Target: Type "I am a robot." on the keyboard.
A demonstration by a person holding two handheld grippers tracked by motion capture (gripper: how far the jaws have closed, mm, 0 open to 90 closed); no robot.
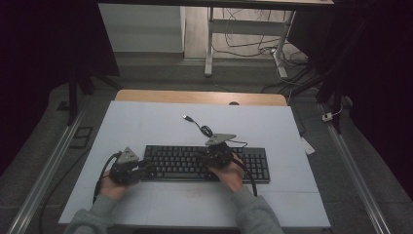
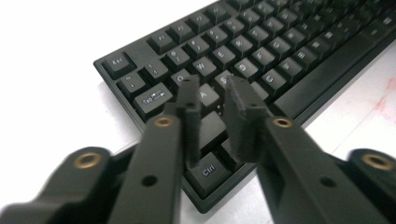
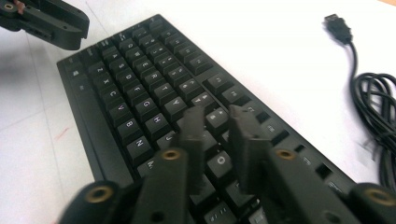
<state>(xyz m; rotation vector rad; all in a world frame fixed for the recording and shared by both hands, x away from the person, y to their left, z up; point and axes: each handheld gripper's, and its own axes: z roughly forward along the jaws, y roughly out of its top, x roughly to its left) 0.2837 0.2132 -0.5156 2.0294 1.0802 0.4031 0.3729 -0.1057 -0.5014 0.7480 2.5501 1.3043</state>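
The keyboard (image 1: pixel 207 164) lies on the white table (image 1: pixel 146 126), its long axis running left to right across the person. The left gripper (image 2: pixel 212 93) hovers over its left end, the right gripper (image 3: pixel 217 123) over the middle keys — both slightly open, holding nothing. Its cable (image 1: pixel 202 127) trails away toward the far side.

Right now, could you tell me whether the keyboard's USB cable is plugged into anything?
Unplugged. The USB plug lies bare on the white table, beyond the keyboard, and the cable sits loosely coiled beside it.
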